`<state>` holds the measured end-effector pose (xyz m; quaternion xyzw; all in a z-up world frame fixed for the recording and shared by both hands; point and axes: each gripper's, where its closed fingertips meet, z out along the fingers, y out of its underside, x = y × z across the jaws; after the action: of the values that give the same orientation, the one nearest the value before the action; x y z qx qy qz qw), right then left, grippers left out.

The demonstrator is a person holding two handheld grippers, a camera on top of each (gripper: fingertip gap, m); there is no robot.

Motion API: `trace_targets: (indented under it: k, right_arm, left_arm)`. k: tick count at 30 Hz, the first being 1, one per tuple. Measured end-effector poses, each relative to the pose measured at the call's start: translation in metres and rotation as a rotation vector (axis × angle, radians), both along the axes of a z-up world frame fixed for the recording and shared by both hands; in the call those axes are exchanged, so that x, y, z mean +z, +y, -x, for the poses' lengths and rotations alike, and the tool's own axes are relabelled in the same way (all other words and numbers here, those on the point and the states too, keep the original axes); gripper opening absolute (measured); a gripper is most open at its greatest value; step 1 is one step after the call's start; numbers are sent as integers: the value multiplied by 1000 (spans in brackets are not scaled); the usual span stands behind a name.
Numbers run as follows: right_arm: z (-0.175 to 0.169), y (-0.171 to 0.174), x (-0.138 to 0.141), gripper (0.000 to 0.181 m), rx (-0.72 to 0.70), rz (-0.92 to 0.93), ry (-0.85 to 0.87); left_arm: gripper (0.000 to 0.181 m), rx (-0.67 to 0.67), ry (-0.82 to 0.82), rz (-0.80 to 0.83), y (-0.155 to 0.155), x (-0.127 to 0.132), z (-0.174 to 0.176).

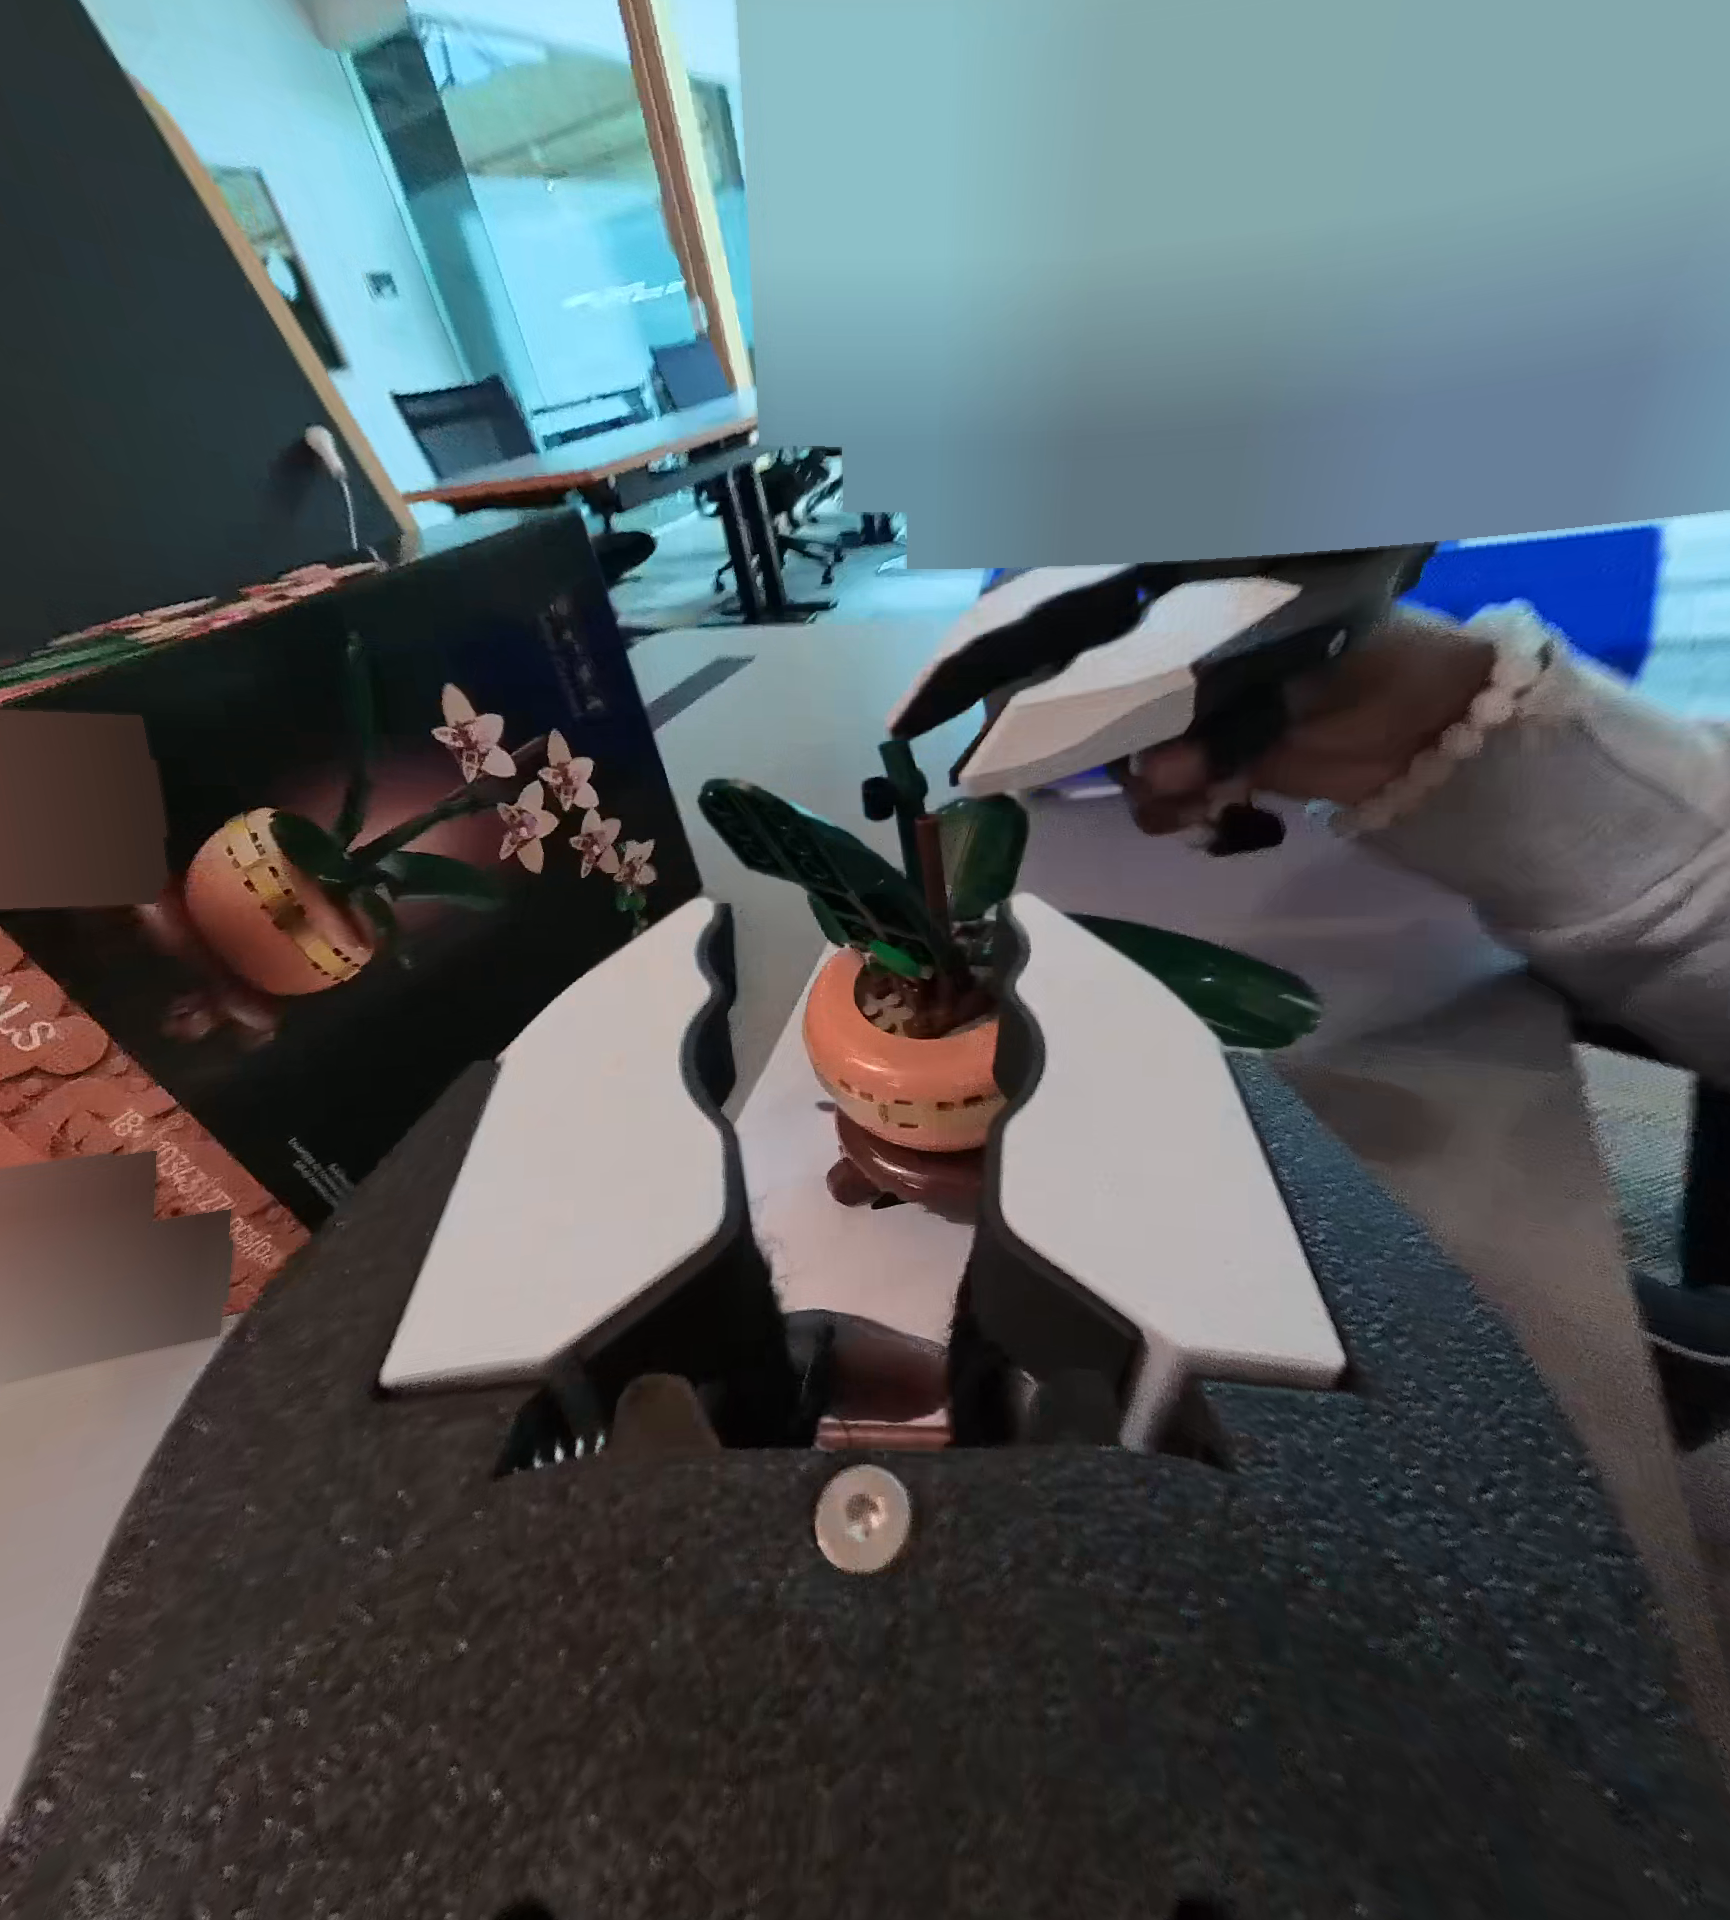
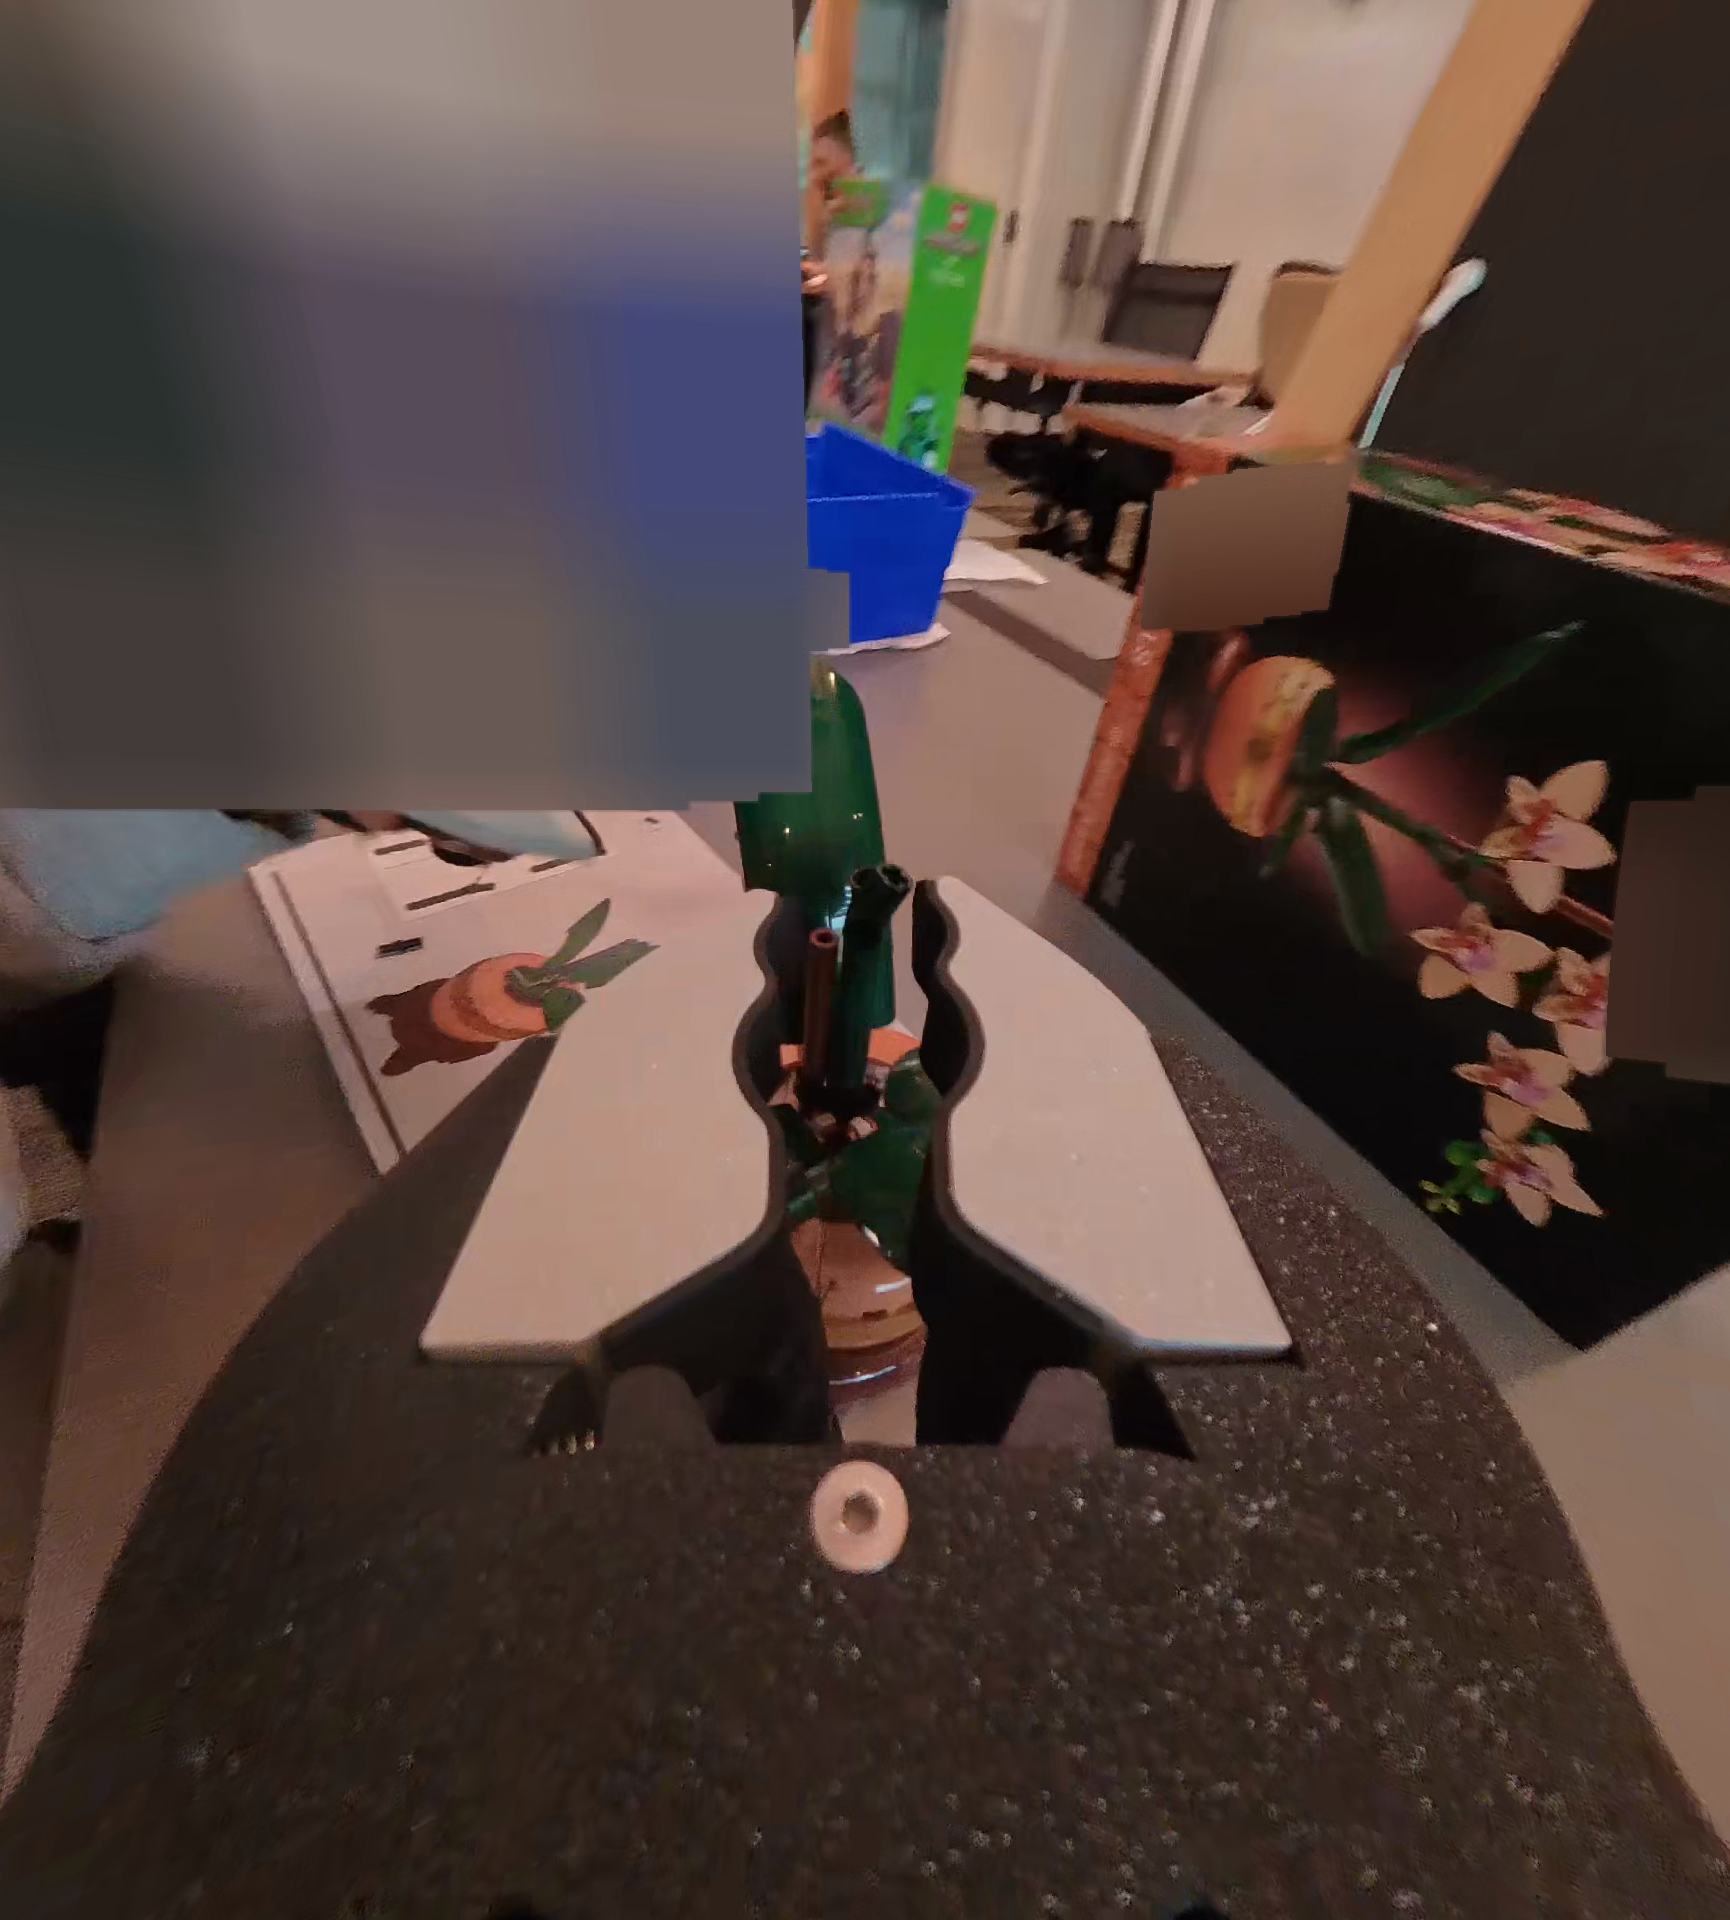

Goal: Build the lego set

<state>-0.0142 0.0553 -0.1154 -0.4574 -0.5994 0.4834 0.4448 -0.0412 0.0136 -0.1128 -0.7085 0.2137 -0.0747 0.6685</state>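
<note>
A small orchid model stands on the grey table (image 1: 819,675): a peach pot (image 1: 897,1070) on a brown base, with dark green leaves (image 1: 809,862) and an upright green stem (image 1: 905,800) beside a brown rod. My left gripper (image 1: 871,914) is open around the pot; its right finger touches the pot and its left finger stands apart. My right gripper (image 1: 928,753) comes down from the right over the stem's top. In the right wrist view the right gripper (image 2: 845,899) is open, with the stem (image 2: 871,935) and the pot (image 2: 866,1299) between its fingers.
The set's black box (image 1: 341,852) stands at the left of the pot; it also shows in the right wrist view (image 2: 1463,883). An open instruction booklet (image 2: 487,987) lies beyond the pot. A blue bin (image 2: 882,540) stands farther back. Another green leaf (image 1: 1204,982) shows low at the right. About 6 cm separates my left fingertips from my right.
</note>
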Motion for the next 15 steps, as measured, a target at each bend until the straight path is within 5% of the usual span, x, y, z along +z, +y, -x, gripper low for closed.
trace_targets:
  k: [1,6,15]
  right_arm:
    - [4,0,0,21,25,6,-14]
    - [12,0,-2,10,133,-10,-147]
    - [3,-1,-11,15,333,3,-371]
  left_arm:
    - [48,24,26,7,6,-3,-2]
    - [51,77,-25,20,28,-13,-13]
    - [43,106,-74,53,45,-30,-12]
